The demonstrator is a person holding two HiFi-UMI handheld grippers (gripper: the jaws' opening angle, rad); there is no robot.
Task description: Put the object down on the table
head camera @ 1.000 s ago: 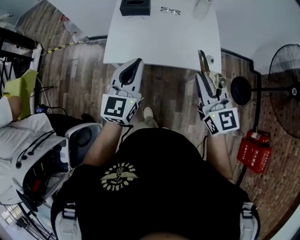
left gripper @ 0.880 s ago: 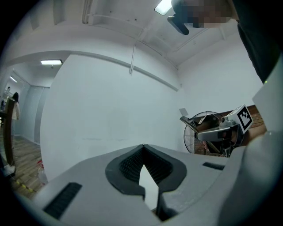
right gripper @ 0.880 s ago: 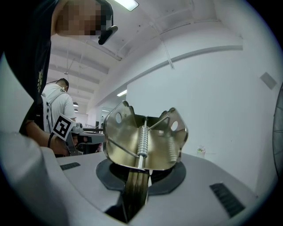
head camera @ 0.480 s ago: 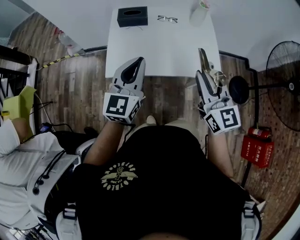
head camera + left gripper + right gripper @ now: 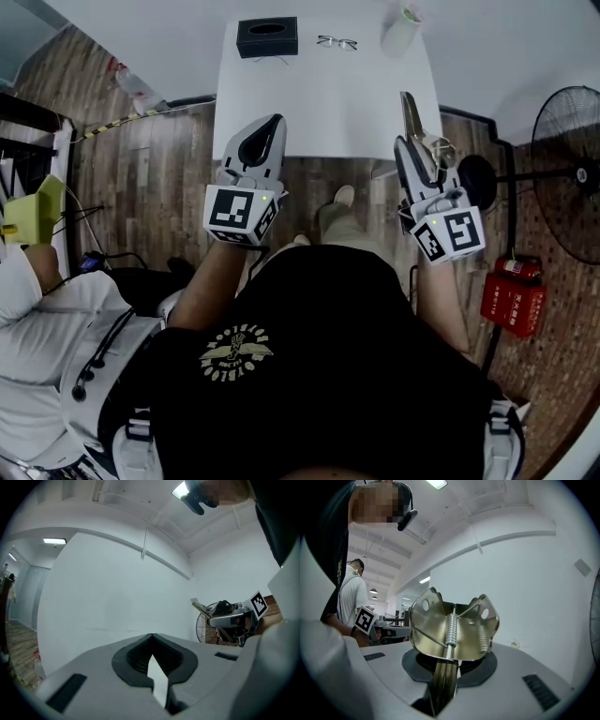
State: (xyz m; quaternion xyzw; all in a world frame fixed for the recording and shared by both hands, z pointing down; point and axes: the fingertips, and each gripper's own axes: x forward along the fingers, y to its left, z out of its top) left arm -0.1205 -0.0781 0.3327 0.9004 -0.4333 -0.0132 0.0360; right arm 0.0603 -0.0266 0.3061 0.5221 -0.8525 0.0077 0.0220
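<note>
A brass-coloured metal spring clip (image 5: 410, 111) sticks out of my right gripper (image 5: 407, 146), which is shut on its thin handle. In the right gripper view the clip (image 5: 452, 625) stands upright between the pads, its coil spring facing the camera. My left gripper (image 5: 266, 131) is shut with nothing in it; its jaws meet at the tip (image 5: 152, 639). Both grippers point level, their tips over the near edge of the white table (image 5: 328, 103). The right gripper (image 5: 234, 618) with the clip also shows in the left gripper view.
At the table's far edge stand a black tissue box (image 5: 267, 37), a pair of glasses (image 5: 337, 42) and a white cup (image 5: 400, 30). A floor fan (image 5: 567, 178) and a red fire extinguisher (image 5: 511, 300) stand to the right. A person in white (image 5: 37, 309) is at the left.
Both grippers have moved forward until their tips reach over the table's near edge. The clip has stayed in the right gripper. The person's foot has stepped forward.
</note>
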